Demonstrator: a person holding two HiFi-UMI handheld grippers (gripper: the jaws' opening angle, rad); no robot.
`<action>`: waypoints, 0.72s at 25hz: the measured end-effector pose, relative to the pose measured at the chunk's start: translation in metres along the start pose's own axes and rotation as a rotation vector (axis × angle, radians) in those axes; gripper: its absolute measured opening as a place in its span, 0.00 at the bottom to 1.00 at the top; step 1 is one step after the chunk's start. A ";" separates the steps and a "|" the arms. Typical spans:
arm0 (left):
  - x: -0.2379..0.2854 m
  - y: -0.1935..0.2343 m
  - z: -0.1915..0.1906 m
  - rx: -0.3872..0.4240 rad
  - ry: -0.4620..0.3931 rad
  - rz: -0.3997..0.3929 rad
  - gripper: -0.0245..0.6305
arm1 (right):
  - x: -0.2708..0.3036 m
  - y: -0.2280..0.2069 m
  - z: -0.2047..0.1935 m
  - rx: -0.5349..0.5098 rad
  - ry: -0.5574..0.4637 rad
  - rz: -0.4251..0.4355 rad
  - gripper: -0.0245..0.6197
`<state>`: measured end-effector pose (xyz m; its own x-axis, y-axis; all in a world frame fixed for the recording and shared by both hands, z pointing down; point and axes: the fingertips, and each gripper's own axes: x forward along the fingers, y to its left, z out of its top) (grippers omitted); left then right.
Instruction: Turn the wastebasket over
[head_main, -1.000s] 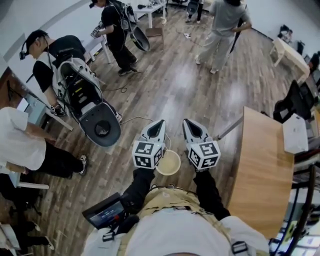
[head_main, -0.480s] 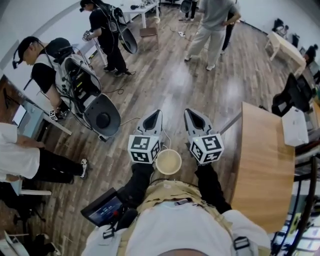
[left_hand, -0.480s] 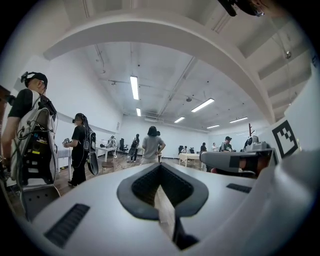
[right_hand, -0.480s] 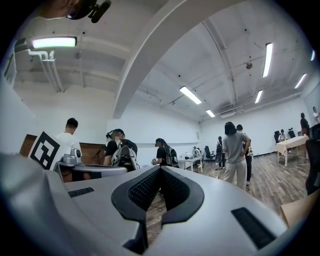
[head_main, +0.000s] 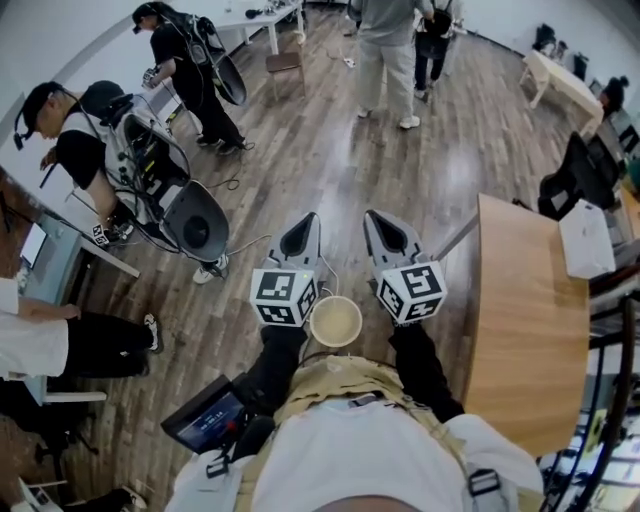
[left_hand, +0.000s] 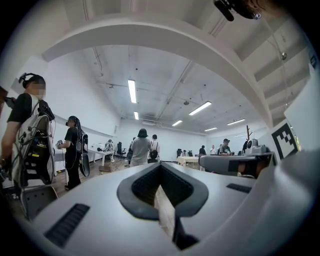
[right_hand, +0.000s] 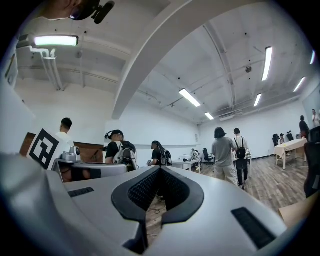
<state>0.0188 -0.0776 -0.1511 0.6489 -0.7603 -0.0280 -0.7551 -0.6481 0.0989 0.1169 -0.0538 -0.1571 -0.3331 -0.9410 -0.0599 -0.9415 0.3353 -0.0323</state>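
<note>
So far: nothing turned yet; basket looks mouth-up.
Where: low down, between the two marker cubes, no jaw on it.
Left gripper: clenched, empty, pointing level.
Right gripper: clenched, empty too.
Left to do: open up, reach down, grip it, flip it.

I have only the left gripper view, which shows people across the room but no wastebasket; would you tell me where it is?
Observer: In the head view, the round cream wastebasket sits mouth up between the two grippers' marker cubes, apparently on the wooden plank floor.
Operator: Is either gripper touching it?
Observer: No. The left gripper and right gripper are both shut, empty and pointing away over it.
Operator: Is anything close by on the right?
Observer: A light wooden table stands just right of the right gripper.
</note>
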 end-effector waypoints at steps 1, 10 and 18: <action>0.001 0.000 -0.001 -0.001 0.003 -0.001 0.04 | 0.000 -0.001 0.000 -0.001 0.000 -0.004 0.07; 0.002 -0.006 -0.010 -0.002 0.026 -0.023 0.04 | -0.005 0.001 0.000 -0.023 -0.005 -0.023 0.07; 0.003 -0.019 -0.012 0.007 0.032 -0.040 0.04 | -0.016 -0.003 0.003 -0.034 -0.014 -0.033 0.07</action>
<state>0.0362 -0.0665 -0.1413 0.6813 -0.7320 0.0004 -0.7290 -0.6784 0.0913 0.1249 -0.0400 -0.1586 -0.3018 -0.9506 -0.0734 -0.9531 0.3026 -0.0006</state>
